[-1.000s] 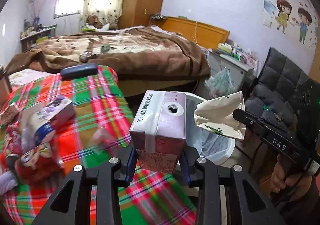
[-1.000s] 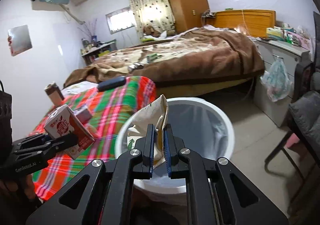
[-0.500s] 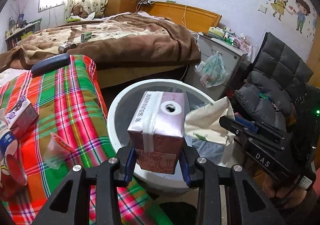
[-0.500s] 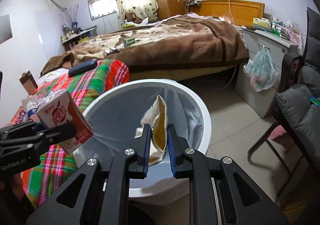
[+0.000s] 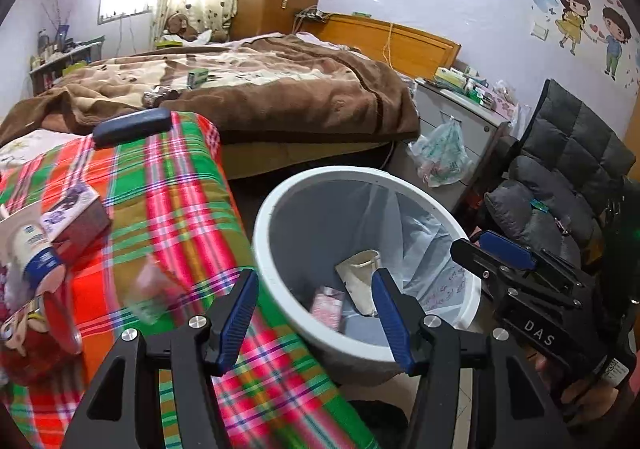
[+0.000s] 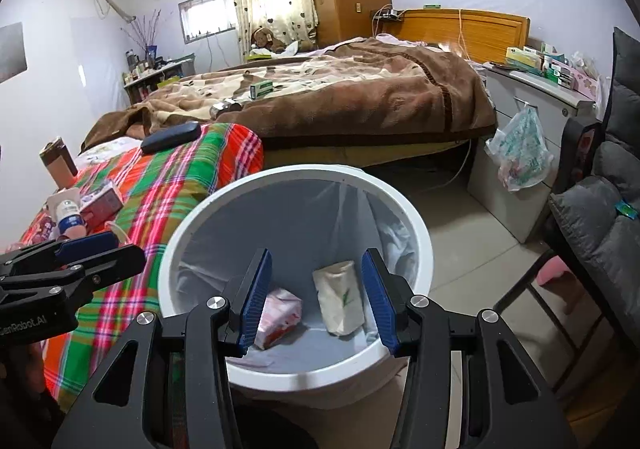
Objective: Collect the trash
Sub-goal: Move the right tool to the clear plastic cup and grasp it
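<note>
The pink carton (image 6: 279,316) and the cream paper bag (image 6: 339,299) lay side by side at the bottom of the white bin (image 6: 416,225). I held both tongs, left (image 5: 314,313) and right (image 6: 316,297), spread and empty above its rim, beside the plaid-covered table (image 5: 168,193).

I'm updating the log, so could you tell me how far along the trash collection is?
Done: a pink carton and a beige packet lie in the white bin. In hand: nothing; the left gripper and right gripper are open. Left: a small carton, bottle and red can on the plaid cloth.
</note>
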The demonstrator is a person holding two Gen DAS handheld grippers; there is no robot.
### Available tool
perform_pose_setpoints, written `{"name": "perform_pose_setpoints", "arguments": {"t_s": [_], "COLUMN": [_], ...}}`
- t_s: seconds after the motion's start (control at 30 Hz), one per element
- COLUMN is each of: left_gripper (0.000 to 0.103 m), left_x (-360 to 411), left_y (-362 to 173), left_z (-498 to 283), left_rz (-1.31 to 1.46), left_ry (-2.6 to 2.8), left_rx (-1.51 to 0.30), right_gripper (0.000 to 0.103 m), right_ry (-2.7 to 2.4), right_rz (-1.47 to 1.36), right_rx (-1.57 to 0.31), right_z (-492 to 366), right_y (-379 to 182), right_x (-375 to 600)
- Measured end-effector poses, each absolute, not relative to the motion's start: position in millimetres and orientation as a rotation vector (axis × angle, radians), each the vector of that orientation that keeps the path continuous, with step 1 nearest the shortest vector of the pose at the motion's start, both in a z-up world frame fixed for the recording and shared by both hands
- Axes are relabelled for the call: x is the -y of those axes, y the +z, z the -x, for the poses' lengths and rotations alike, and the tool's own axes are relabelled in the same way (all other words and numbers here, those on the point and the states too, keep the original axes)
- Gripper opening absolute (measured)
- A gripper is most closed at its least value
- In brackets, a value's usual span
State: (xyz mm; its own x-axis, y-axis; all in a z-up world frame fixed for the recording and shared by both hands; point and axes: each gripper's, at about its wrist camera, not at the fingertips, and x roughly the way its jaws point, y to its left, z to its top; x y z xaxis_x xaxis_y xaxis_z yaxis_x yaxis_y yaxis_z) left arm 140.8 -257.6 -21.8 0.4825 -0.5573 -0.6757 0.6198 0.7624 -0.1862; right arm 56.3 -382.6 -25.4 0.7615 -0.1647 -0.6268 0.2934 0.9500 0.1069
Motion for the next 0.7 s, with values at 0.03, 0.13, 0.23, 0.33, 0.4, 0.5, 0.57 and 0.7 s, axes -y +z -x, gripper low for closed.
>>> {"name": "perform_pose_setpoints", "arguments": {"t_s": [0.03,0.13,0.23,0.33,0.4,0.5,0.57,0.7], "left_gripper": [0.058,0.058,0.059,0.059,0.059,0.059,0.059,0.065], "left_x": [253.1,238.6,221.2,205.6,191.8,170.1,157.4,123.7], "left_y": [-19.9,-14.8,-11.7,-7.9,-6.0,-2.2,-1.7,-5.8], "left_z": [-139.6,-136.1,-133.3,-130.6,-129.0,-127.2,-125.5,-126.9], "left_rz": [-0.083,-0.078,-0.064,-0.057,-0.043,-0.020,-0.017,0.012], "left_ry": [-0.713,-0.680,-0.652,-0.623,-0.600,-0.567,-0.549,-0.495], "left_rx": [-0.787,-0.772,-0.765,-0.747,-0.735,-0.712,-0.701,-0.696], "right_gripper": [0.049,0.049,0.049,0.049,0.049,0.049,0.049,0.049], "right_ry": [-0.250,-0.237,-0.224,-0.204,-0.191,-0.168,-0.156,-0.125], "right_rz": [-0.206,-0.211,-0.203,-0.202,-0.205,-0.203,-0.201,-0.201], "right_rx": [-0.658,-0.650,-0.642,-0.636,-0.632,-0.629,-0.631,-0.639], "right_z": [-56.8,-57.1,-59.7,-61.4,-61.9,-64.0,-66.6,-74.2], "right_y": [-24.7,-22.6,-20.5,-18.5,-17.4,-16.7,-17.0,-18.4], "right_x": [382.1,375.8,366.1,355.7,349.1,339.6,332.7,319.3]}}
